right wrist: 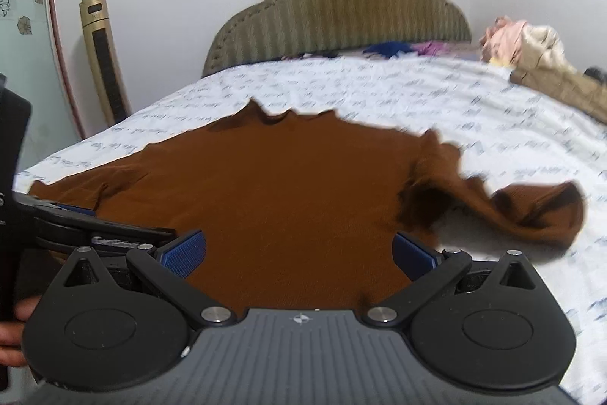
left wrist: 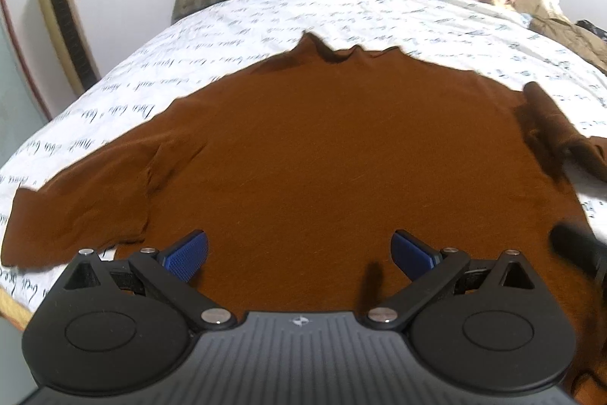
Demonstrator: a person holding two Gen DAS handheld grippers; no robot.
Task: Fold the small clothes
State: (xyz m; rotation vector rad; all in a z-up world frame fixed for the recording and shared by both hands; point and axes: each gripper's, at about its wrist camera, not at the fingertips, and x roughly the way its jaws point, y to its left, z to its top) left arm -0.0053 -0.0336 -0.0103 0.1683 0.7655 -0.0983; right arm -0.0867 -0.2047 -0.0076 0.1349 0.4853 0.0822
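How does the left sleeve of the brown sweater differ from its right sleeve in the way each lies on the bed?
The left sleeve of the brown knit sweater lies spread out flat, pointing away from the body. The right sleeve is crumpled and twisted, with raised folds and a dark hollow near the shoulder. The left sleeve's cuff edge lies straight; the right one curls over. Both are the same brown knit and rest on the white printed bedsheet.

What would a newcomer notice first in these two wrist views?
A rust-brown long-sleeved knit top lies spread flat across the white bedsheet printed with script, collar toward the olive padded headboard. Its right-side sleeve is bunched and crumpled. Both the left gripper and right gripper hang open over the hem.
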